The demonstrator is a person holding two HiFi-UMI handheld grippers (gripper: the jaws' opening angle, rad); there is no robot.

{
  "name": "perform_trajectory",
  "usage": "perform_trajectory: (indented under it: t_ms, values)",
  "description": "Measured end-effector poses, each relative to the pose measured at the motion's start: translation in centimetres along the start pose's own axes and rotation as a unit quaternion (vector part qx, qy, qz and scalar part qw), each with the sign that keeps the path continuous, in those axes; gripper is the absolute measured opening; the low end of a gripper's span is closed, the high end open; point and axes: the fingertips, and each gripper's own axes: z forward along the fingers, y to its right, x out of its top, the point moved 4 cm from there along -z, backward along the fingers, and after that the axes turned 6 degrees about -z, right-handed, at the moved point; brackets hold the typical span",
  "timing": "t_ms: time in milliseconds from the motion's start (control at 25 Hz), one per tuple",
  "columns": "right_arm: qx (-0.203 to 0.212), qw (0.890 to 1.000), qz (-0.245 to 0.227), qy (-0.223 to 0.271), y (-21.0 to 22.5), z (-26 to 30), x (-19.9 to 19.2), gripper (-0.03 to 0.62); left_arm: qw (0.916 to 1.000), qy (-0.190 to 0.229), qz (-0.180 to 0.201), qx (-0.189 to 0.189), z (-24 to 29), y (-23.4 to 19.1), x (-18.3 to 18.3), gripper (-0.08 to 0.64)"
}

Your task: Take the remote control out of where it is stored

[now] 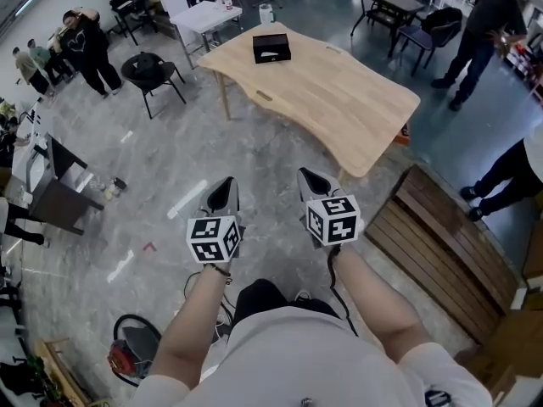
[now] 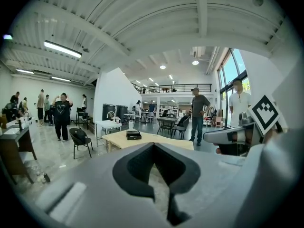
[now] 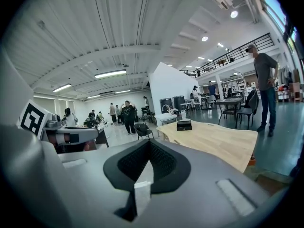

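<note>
A black box (image 1: 271, 48) with a pale shape on its lid lies at the far end of a light wooden table (image 1: 339, 108). The same box (image 2: 133, 135) is small and distant in the left gripper view, and the box (image 3: 184, 125) is likewise far off in the right gripper view. No remote control is visible. My left gripper (image 1: 226, 185) and right gripper (image 1: 307, 177) hang side by side over the grey floor, well short of the table. Both are shut and hold nothing. The left gripper (image 2: 153, 145) and right gripper (image 3: 149, 141) both point toward the table.
A black chair (image 1: 151, 73) and a white table (image 1: 204, 13) stand left of the wooden table. A slatted wooden bench (image 1: 441, 244) lies to my right. People stand at the far left (image 1: 89, 45) and the right (image 1: 479, 32). A dark desk (image 1: 59, 189) is at the left.
</note>
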Motion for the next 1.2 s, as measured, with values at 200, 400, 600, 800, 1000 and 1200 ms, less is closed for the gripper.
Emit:
perform_trajectory:
  t_ms: [200,400,600,800,1000,1200]
  values:
    - [0.013,1.0,-0.002,-0.004,0.7,2.9,0.5,0.026,0.9999,-0.002,-0.002,0.011,1.8,-1.4,0.3,0.0]
    - [0.013,1.0,-0.008,-0.008,1.7,7.7,1.4,0.026,0.9999,0.001,-0.008,0.009,6.0,-4.5,1.1,0.001]
    - [-0.002,1.0,-0.01,-0.014,3.2,14.3,3.2,0.026,0.9999,0.001,-0.009,-0.005,12.0,-8.7,3.0,0.0]
    - [-0.016,1.0,-0.011,-0.017,3.9,22.3,6.5,0.026,0.9997,-0.001,-0.007,-0.025,18.3,-14.0,6.1,0.0]
    - [-0.028,0.999,-0.009,-0.021,3.5,30.0,9.3,0.026,0.9991,-0.007,-0.006,-0.042,23.8,-19.6,8.9,0.0]
    - [-0.037,0.999,-0.012,-0.02,3.6,35.9,11.3,0.026,0.9986,-0.01,-0.007,-0.052,28.2,-24.0,10.6,0.0]
